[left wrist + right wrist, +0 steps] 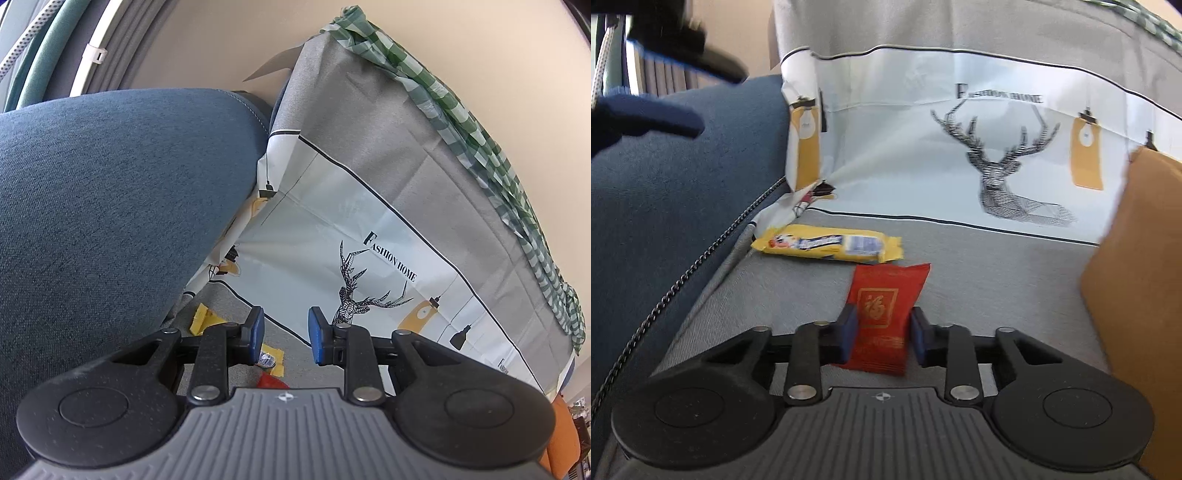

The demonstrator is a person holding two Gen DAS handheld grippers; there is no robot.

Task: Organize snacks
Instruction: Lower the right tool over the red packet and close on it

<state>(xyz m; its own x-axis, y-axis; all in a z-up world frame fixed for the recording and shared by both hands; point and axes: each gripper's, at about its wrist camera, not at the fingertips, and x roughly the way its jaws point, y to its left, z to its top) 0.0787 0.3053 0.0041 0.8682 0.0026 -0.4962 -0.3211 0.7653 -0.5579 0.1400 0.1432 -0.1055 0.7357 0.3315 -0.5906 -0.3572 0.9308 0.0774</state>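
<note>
Left-wrist view, L to R: blue cushion [103,206] fills the left side. Next to it a printed cloth [369,229] w/ a deer and "FASHION HOME" lettering hangs over smth upright; green checked fabric [480,122] is draped along its top edge. Left tongs [286,336] hover above the grey surface, jaws apart w/ a clear gap, nothing between the blue pads. Below them, partly hidden by the tongs' body: bits of a yellow pack [201,317] and a corner of a red packet [271,380].

Right-wrist view, L to R: the blue cushion [672,206] again, w/ a dark chain or cord [701,258] running down its edge. A dark blurred shape at top left, can't tell what. Yellow pack [827,245] lies flat on the grey cloth surface [997,288], near the cushion and the foot of the deer cloth [923,147]. Just right of and in front of it, almost touching corner to edge, lies the red packet [882,317] w/ gold print, long axis pointing away from the camera. Right tongs [882,338] have closed in on that red packet: near end sits between the blue pads, left pad against its edge, right pad at or v. near the other edge. Packet looks to be down on the surface, not lifted. Far right: tan/orange cushion [1137,280] standing beside the surface.
</note>
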